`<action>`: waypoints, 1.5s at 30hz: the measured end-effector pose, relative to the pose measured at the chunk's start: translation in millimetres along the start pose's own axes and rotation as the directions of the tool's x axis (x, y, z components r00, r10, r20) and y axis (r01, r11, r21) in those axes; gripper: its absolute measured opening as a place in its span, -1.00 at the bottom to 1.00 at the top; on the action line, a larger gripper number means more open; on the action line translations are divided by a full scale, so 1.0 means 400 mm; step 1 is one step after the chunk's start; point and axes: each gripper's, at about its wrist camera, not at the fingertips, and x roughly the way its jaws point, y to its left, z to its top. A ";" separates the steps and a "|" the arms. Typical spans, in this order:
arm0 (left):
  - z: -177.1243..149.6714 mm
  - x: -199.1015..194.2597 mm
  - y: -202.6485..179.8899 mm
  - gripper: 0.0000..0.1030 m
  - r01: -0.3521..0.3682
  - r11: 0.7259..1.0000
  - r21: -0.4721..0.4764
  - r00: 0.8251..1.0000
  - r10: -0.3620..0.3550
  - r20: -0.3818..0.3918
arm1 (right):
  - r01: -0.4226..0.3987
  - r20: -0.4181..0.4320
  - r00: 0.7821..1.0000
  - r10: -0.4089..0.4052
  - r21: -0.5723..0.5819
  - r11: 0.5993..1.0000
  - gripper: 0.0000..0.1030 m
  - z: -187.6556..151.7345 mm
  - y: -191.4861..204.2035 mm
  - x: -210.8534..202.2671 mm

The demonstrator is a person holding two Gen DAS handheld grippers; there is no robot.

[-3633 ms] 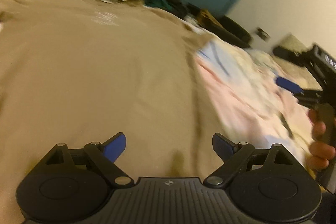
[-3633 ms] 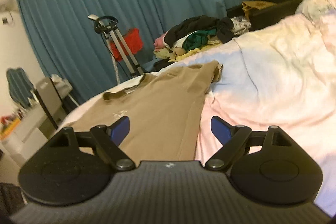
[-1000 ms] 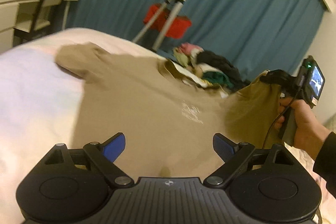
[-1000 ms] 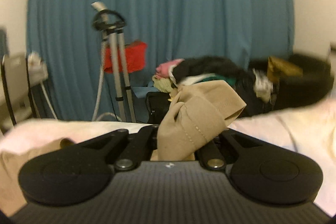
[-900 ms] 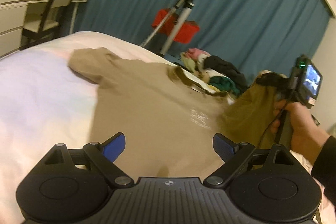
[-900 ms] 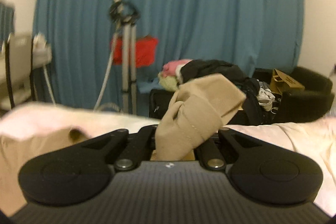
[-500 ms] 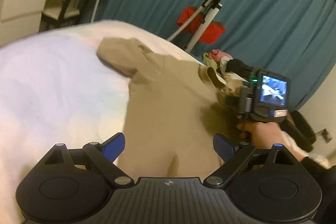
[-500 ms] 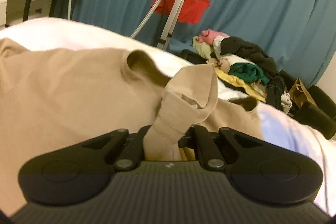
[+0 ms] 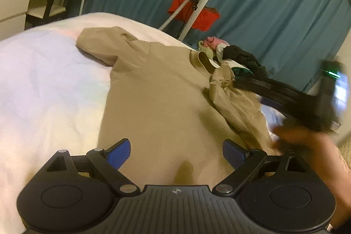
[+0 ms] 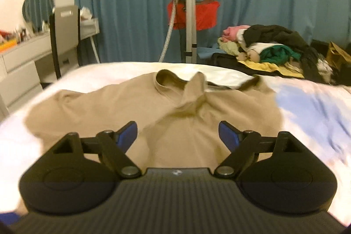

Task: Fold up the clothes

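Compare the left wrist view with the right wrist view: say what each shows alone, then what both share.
Only the left wrist view shows the right tool from outside, blurred, near the folded sleeve, and the hand holding it. Only the right wrist view shows the brown bag and the yellow cloth under the clothes pile. Both show the tan shirt on the bed, the blue curtain, the red bag and the chair.

Tan short-sleeved T-shirt (image 9: 158, 102), laid flat, front up, on the pale bedcover. One sleeve (image 9: 232, 100) folded inward across the chest, its bunched cuff near the collar; the other sleeve apparently spread outward.
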 end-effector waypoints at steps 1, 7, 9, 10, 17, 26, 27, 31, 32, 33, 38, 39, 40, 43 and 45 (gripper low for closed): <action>0.000 -0.011 -0.006 0.79 -0.002 1.000 0.008 1.000 0.002 0.006 | 0.005 0.005 1.000 -0.005 0.017 1.000 0.61 -0.011 -0.013 -0.055; -0.017 -0.086 -0.058 0.78 0.006 0.996 0.090 1.000 -0.009 0.029 | 0.009 0.013 1.000 -0.011 0.113 0.994 0.61 -0.122 -0.107 -0.390; -0.031 -0.120 -0.089 0.78 0.002 0.989 0.145 0.999 -0.008 0.038 | 0.010 0.003 1.000 -0.010 0.143 0.990 0.60 -0.168 -0.143 -0.483; -0.041 -0.138 -0.105 0.78 0.005 0.985 0.171 0.999 -0.011 0.034 | 0.009 -0.001 1.000 -0.009 0.153 0.988 0.60 -0.187 -0.157 -0.521; -0.127 -0.257 -0.229 0.78 0.078 0.962 0.260 0.997 -0.074 -0.025 | 0.014 0.059 0.998 -0.030 0.251 0.968 0.60 -0.251 -0.266 -0.691; -0.288 -0.247 -0.451 0.64 0.206 0.940 0.270 0.957 -0.137 -0.255 | 0.063 0.156 0.979 -0.127 0.360 0.931 0.60 -0.279 -0.444 -0.797; -0.302 -0.241 -0.480 0.64 0.221 0.936 0.273 0.951 -0.144 -0.274 | 0.073 0.163 0.976 -0.144 0.380 0.922 0.60 -0.284 -0.467 -0.805; -0.352 -0.215 -0.591 0.59 0.281 0.924 0.258 0.923 -0.186 -0.337 | 0.089 0.177 0.965 -0.192 0.468 0.879 0.60 -0.305 -0.560 -0.830; -0.366 -0.202 -0.616 0.57 0.294 0.925 0.241 0.914 -0.197 -0.356 | 0.090 0.181 0.962 -0.202 0.490 0.867 0.60 -0.311 -0.585 -0.839; -0.381 -0.189 -0.638 0.53 0.306 0.922 0.237 0.903 -0.202 -0.380 | 0.090 0.183 0.960 -0.211 0.513 0.854 0.60 -0.318 -0.610 -0.846; -0.494 -0.115 -0.737 0.37 0.337 0.881 0.331 0.869 -0.156 -0.470 | 0.077 0.159 0.961 -0.226 0.632 0.771 0.62 -0.358 -0.713 -0.842; -0.517 -0.101 -0.746 0.31 0.330 0.868 0.370 0.871 -0.129 -0.474 | 0.074 0.147 0.964 -0.222 0.651 0.755 0.63 -0.367 -0.726 -0.834; -0.540 -0.088 -0.755 0.18 0.324 0.853 0.409 0.873 -0.103 -0.476 | 0.071 0.136 0.967 -0.215 0.668 0.741 0.64 -0.375 -0.737 -0.827; -0.578 -0.064 -0.738 -0.47 0.298 0.824 0.482 0.881 -0.043 -0.471 | 0.061 0.110 0.975 -0.193 0.702 0.710 0.64 -0.394 -0.755 -0.810; -0.575 -0.069 -0.718 -0.87 0.301 0.825 0.478 0.884 -0.053 -0.465 | 0.057 0.101 0.978 -0.182 0.712 0.700 0.64 -0.401 -0.757 -0.801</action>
